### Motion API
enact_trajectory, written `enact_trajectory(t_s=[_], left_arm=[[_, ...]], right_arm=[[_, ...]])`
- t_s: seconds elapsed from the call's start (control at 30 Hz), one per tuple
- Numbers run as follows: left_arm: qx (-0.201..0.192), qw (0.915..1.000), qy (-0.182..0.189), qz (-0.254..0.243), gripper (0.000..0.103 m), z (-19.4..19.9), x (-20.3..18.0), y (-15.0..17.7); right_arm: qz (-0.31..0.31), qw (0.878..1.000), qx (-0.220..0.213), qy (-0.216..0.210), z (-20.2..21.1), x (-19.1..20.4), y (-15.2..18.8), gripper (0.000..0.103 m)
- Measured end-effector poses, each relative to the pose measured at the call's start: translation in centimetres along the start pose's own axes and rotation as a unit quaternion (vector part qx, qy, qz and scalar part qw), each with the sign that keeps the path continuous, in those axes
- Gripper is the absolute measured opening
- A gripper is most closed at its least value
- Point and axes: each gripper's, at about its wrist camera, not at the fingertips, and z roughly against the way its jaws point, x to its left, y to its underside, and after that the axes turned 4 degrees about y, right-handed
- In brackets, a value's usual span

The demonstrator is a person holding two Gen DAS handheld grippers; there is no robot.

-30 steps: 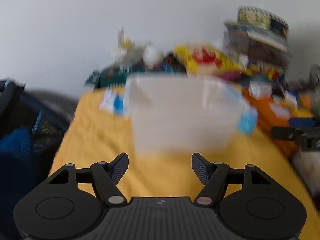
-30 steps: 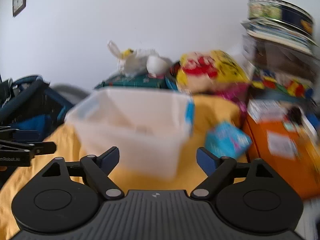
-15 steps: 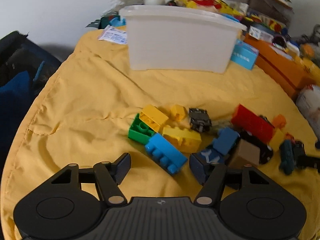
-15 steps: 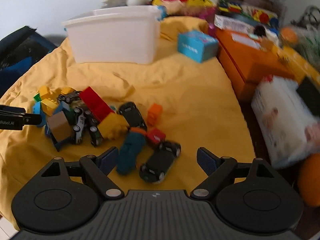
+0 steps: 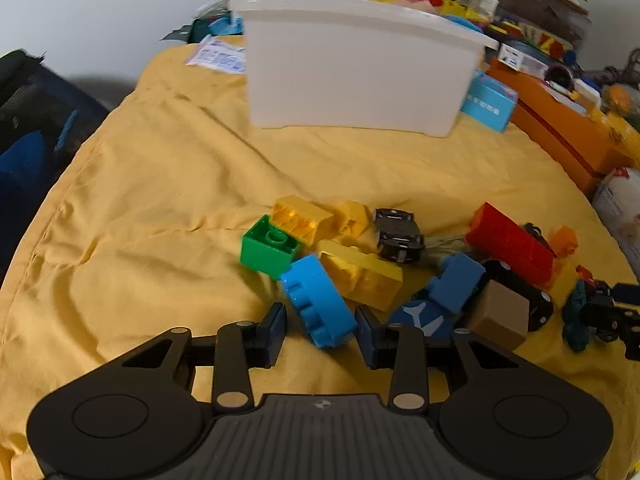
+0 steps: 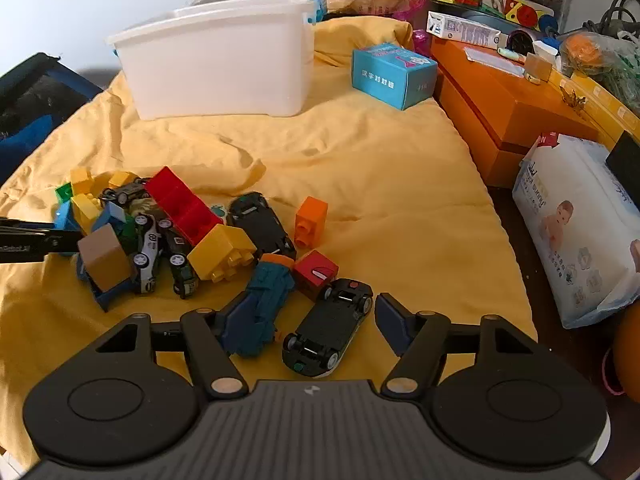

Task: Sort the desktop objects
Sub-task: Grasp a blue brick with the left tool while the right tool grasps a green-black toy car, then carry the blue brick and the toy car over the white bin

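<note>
Bricks (image 5: 360, 276) heaped with toy cars (image 6: 260, 224), white bin (image 6: 216, 56) behind

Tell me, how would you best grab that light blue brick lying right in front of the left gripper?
Probably across the blue brick's long smooth sides, coming down from the near end, where the open left gripper already straddles it. Its studs face sideways, so avoid them.

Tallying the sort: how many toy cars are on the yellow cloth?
5: an upside-down car by the right gripper, a black car beside the orange block, a white car and a dark car in the pile, a grey car at its far edge. Others may be buried.
</note>
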Motion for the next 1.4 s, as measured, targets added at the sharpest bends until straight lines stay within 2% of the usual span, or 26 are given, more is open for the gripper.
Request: enact_trajectory(t_s=[0.23, 0.37, 0.47, 0.53, 0.6, 0.73, 0.77, 0.87, 1.17, 1.4], left_arm=[[-0.002, 1.0000, -0.001, 0.000, 0.039, -0.4, -0.2, -0.3], [-0.001, 1.0000, 0.002, 0.008, 0.037, -0.5, 0.1, -0.2], [-0.001, 1.0000, 0.001, 0.002, 0.036, -0.4, 0.1, -0.2], [0.001, 1.0000, -0.001, 0.005, 0.037, -0.5, 0.1, -0.2], [0.002, 0.9999, -0.004, 0.011, 0.037, -0.6, 0.1, -0.4], [-0.001, 1.0000, 0.000, 0.009, 0.035, -0.8, 0.1, -0.5], [-0.003, 0.9999, 0.002, 0.010, 0.030, -0.7, 0.2, -0.5], [-0.009, 0.9998, 0.004, 0.015, 0.025, -0.2, 0.6, -0.4], [-0.030, 0.9996, 0.002, -0.002, 0.025, 1.9, 0.8, -0.5], [-0.056, 0.9982, 0.005, 0.021, 0.025, 4.6, 0.9, -3.6]], right_arm=[[-0.027, 0.999, -0.009, 0.020, 1.1, -0.5, 0.3, 0.065], [-0.022, 0.999, 0.025, 0.024, -0.5, -0.4, 0.4, 0.062], [-0.046, 0.998, 0.039, 0.012, -1.5, -0.9, 0.3, 0.050], [-0.043, 0.998, 0.033, 0.013, -1.5, -0.9, 0.2, 0.042], [-0.040, 0.999, 0.028, 0.007, -1.2, -1.0, 0.1, 0.027], [-0.041, 0.999, 0.020, -0.004, -0.4, -1.6, 0.2, 0.027], [-0.041, 0.999, 0.017, -0.006, -0.2, -1.7, 0.2, 0.027], [-0.035, 0.999, 0.008, -0.007, 0.4, -2.0, 0.2, 0.027], [-0.029, 0.999, -0.032, -0.015, 2.3, -2.2, -0.8, 0.027], [-0.047, 0.996, -0.065, -0.036, 3.7, -1.8, -3.5, 0.027]])
